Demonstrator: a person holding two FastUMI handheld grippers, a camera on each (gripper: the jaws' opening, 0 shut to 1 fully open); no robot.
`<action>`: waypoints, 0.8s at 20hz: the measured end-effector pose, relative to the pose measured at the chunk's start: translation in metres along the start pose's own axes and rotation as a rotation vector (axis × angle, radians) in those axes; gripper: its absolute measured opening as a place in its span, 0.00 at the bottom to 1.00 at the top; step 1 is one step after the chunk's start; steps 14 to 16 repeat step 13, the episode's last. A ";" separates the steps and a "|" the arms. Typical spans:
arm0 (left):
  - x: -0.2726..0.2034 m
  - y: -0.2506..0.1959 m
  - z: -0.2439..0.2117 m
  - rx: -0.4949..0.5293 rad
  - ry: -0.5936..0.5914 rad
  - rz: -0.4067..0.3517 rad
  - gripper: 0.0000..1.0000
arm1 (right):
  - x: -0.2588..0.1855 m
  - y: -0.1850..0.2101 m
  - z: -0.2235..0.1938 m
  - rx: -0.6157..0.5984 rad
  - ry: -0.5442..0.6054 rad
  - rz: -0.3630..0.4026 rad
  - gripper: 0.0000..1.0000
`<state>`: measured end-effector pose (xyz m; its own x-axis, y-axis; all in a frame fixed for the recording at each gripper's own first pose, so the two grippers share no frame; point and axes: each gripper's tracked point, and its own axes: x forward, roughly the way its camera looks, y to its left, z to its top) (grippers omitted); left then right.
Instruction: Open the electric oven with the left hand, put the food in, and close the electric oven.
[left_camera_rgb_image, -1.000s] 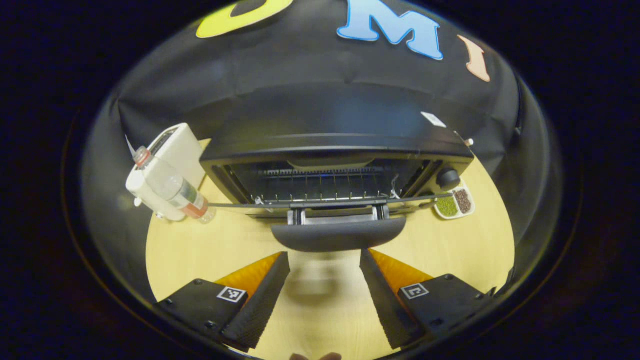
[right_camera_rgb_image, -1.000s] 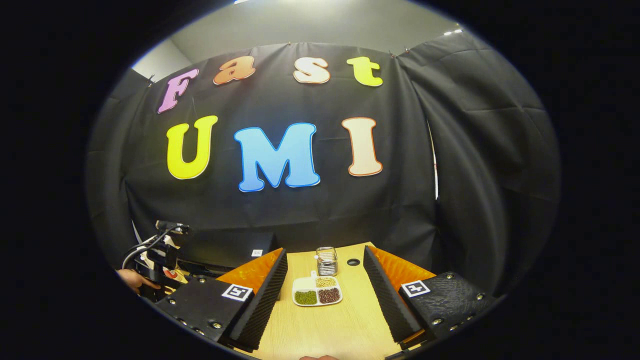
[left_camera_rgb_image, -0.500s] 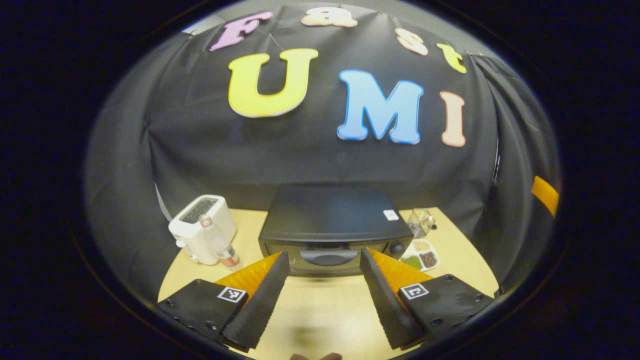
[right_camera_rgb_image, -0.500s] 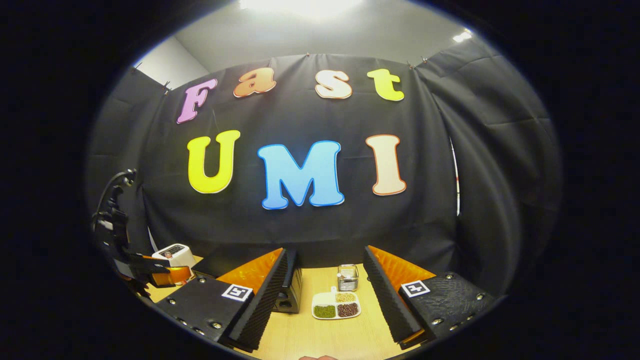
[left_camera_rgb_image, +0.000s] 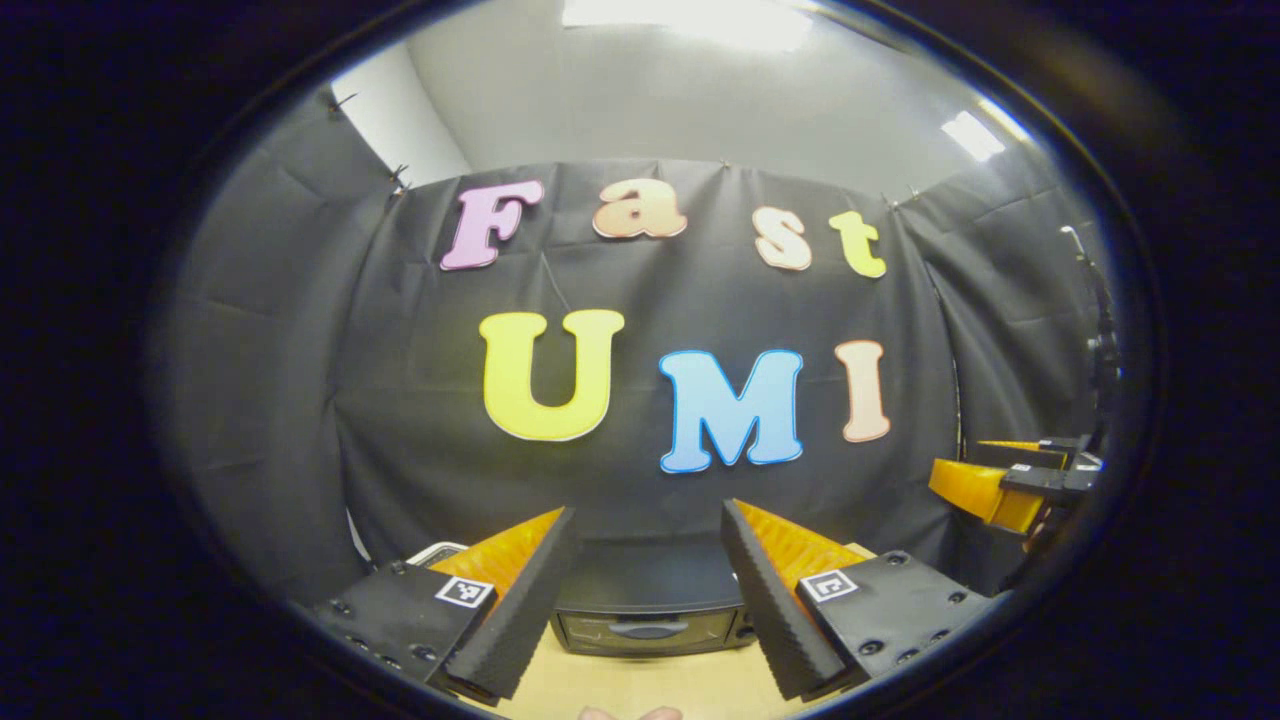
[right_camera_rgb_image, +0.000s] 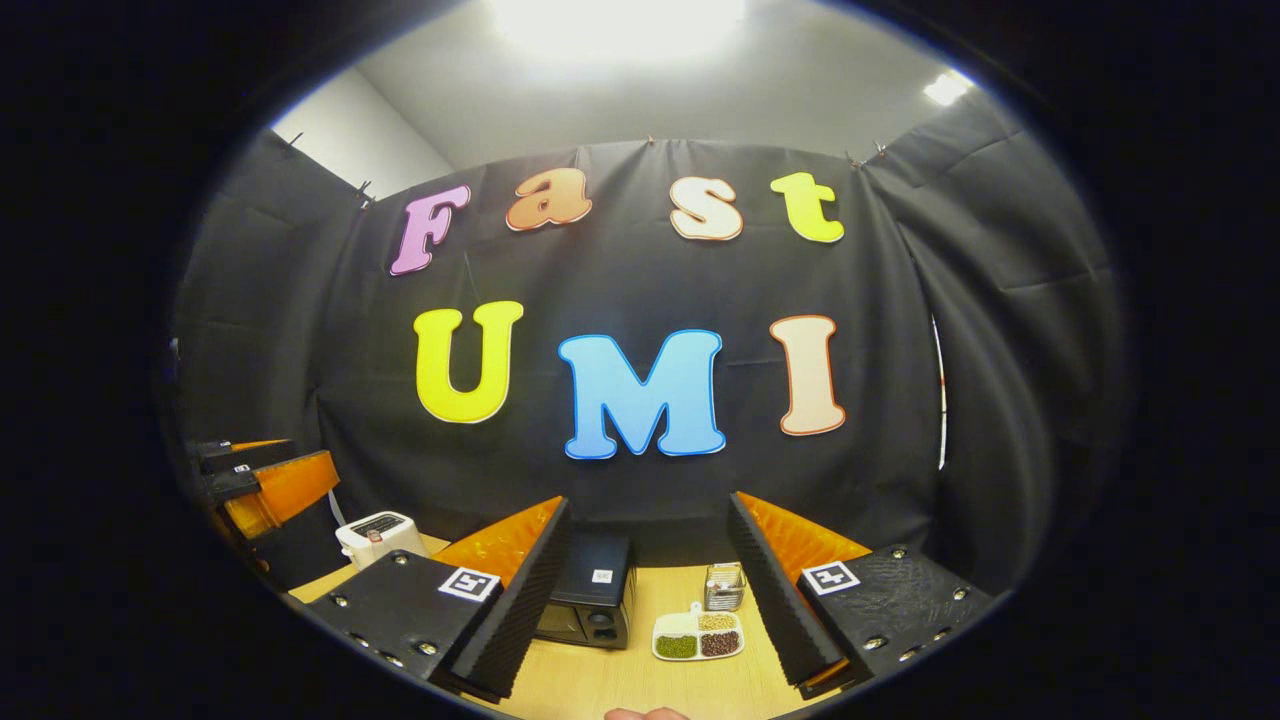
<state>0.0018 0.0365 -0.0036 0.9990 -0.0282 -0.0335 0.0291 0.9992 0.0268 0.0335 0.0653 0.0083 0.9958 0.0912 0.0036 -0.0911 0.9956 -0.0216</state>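
The black electric oven (left_camera_rgb_image: 648, 612) stands on the wooden table with its door shut, seen far off between the fingers of my left gripper (left_camera_rgb_image: 645, 520), which is open and holds nothing. In the right gripper view the oven (right_camera_rgb_image: 592, 598) stands left of a white sectioned dish of beans (right_camera_rgb_image: 698, 637). My right gripper (right_camera_rgb_image: 648, 510) is open and empty, raised well back from the table. The right gripper (left_camera_rgb_image: 985, 482) also shows at the right edge of the left gripper view, and the left gripper (right_camera_rgb_image: 268, 482) at the left edge of the right gripper view.
A white toaster (right_camera_rgb_image: 378, 535) stands left of the oven, half hidden behind a finger in the left gripper view (left_camera_rgb_image: 437, 550). A small glass holder (right_camera_rgb_image: 724, 586) stands behind the dish. Bare wooden table (right_camera_rgb_image: 620, 680) lies in front of the oven.
One second ago the oven door lay open right in front of my left gripper; now it is shut. Both grippers have drawn back and risen away from the table.
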 end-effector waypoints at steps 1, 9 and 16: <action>0.000 -0.003 -0.001 -0.002 0.001 -0.010 1.00 | 0.000 0.002 0.000 0.002 -0.001 0.000 0.94; -0.001 0.002 0.000 -0.015 0.004 -0.037 1.00 | -0.008 0.014 0.005 0.015 0.000 -0.017 0.94; -0.001 0.006 0.001 -0.014 -0.005 -0.050 1.00 | -0.013 0.018 0.009 0.025 -0.005 -0.025 0.94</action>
